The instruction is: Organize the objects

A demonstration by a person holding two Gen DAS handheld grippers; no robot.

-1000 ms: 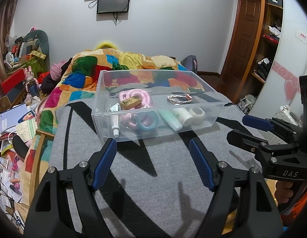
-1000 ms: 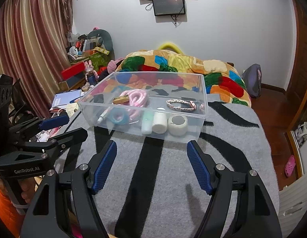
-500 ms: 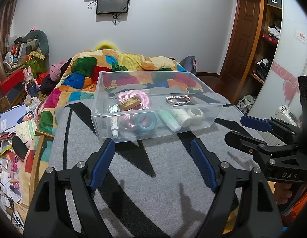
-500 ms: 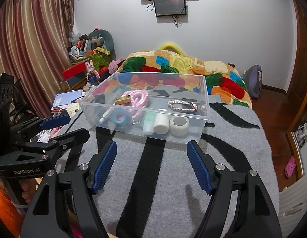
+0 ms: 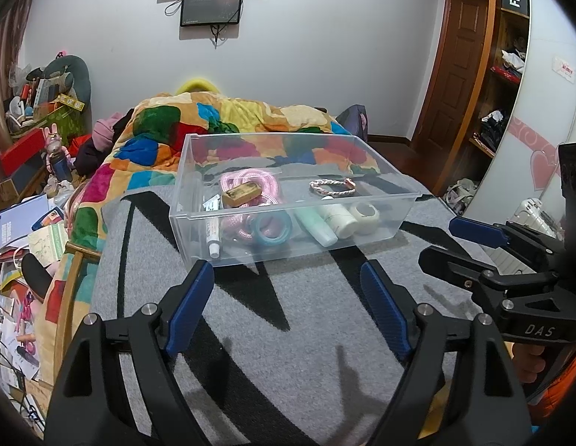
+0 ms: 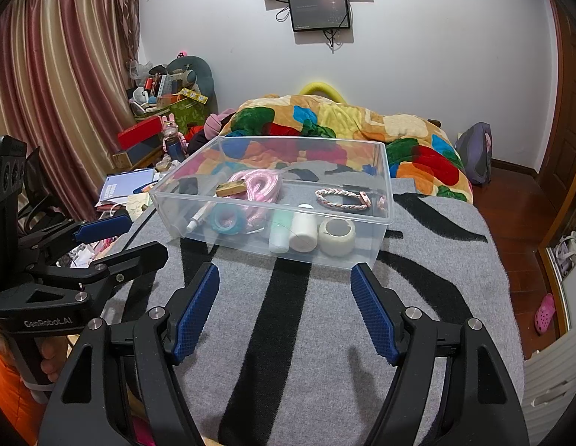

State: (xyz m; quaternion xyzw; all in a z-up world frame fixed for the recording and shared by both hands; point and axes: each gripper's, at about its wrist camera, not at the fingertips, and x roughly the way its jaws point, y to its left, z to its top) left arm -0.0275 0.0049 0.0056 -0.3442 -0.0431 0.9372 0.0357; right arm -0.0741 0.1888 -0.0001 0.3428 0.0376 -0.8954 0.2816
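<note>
Indoors, both spread grippers, left gripper (image 5: 286, 306) and right gripper (image 6: 284, 308), hover over a striped grey blanket (image 6: 317, 334) in a cluttered bedroom.

You're in a home bedroom, bed (image 6: 362, 297) with patchwork quilt (image 6: 362, 130), pink curtains (image 6: 57, 93), wall-mounted screen (image 6: 319, 11), wooden door (image 5: 455, 63)

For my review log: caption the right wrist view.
Open right gripper faces clear bin of small items on striped blanket.

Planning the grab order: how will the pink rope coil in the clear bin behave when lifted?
The pink rope coil looks soft and loosely looped, so it would probably sag and uncoil. The tan block resting on it would likely slide off.
</note>
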